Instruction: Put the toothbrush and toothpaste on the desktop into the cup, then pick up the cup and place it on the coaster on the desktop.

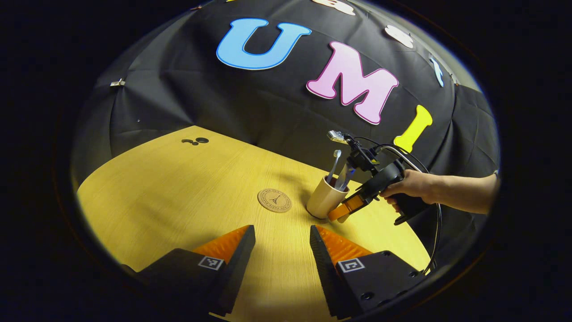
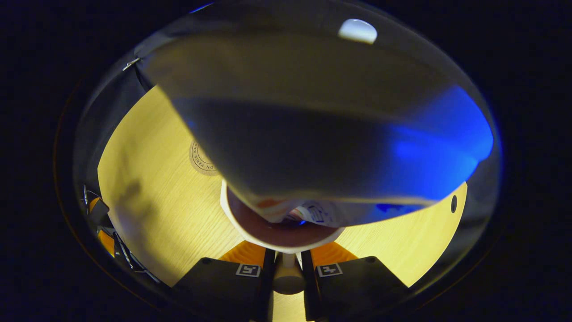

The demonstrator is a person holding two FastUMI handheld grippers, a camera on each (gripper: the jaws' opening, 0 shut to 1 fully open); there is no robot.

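A beige cup (image 1: 322,200) stands on the wooden table (image 1: 178,192), slightly tilted, with a white toothbrush (image 1: 334,164) and a toothpaste tube (image 1: 343,175) sticking out of it. The round cork coaster (image 1: 274,200) lies just left of the cup. My right gripper (image 1: 343,211) is at the cup's right side, held by a hand (image 1: 411,185). In the right gripper view the cup's rim (image 2: 232,219) is very close. The toothpaste tube (image 2: 313,134) looms large above it, and my right gripper (image 2: 287,264) is shut on a beige part of the cup. My left gripper (image 1: 282,250) hovers open over the near table.
Small dark round pieces (image 1: 196,141) lie at the table's far left corner. The coaster (image 2: 200,161) peeks out beyond the tube. The table has a small hole (image 2: 454,204) on the right. The left gripper's body and cables (image 2: 100,214) show at the left edge.
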